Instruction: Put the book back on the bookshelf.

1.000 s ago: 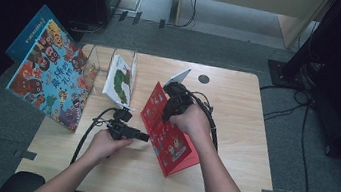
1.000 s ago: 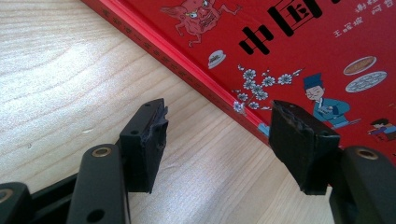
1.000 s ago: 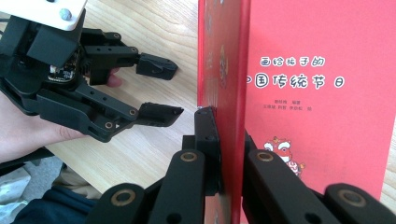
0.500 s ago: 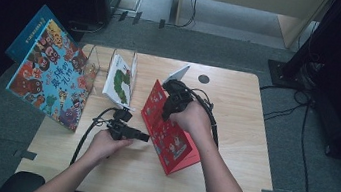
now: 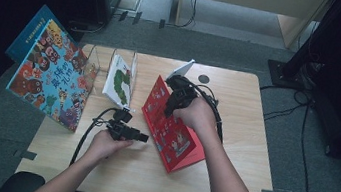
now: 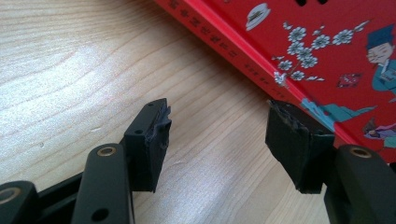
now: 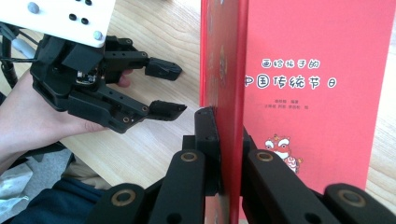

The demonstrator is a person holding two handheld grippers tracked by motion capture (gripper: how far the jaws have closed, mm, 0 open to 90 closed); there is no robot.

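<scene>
A red picture book (image 5: pixel 173 137) stands on its lower edge on the wooden table (image 5: pixel 238 100), tilted, its cover facing left. My right gripper (image 5: pixel 173 99) is shut on the book's upper edge, and its jaws pinch the book (image 7: pixel 308 93) from both sides (image 7: pixel 229 126). My left gripper (image 5: pixel 145 137) hovers low over the table just left of the book, open with nothing between its pads. The red book's spine (image 6: pixel 327 42) lies just beyond its open jaws (image 6: pixel 217 116), close to the right pad. The left gripper (image 7: pixel 170 88) also appears in the right gripper view.
A clear book stand at the back left holds a white and green book (image 5: pixel 119 81). A large colourful book (image 5: pixel 47 78) leans at the table's left edge. A small black disc (image 5: pixel 203 79) sits near the far edge. Cables trail from both grippers.
The right gripper has shifted very slightly with the red book in its grip. The left hand has stayed where it was.
</scene>
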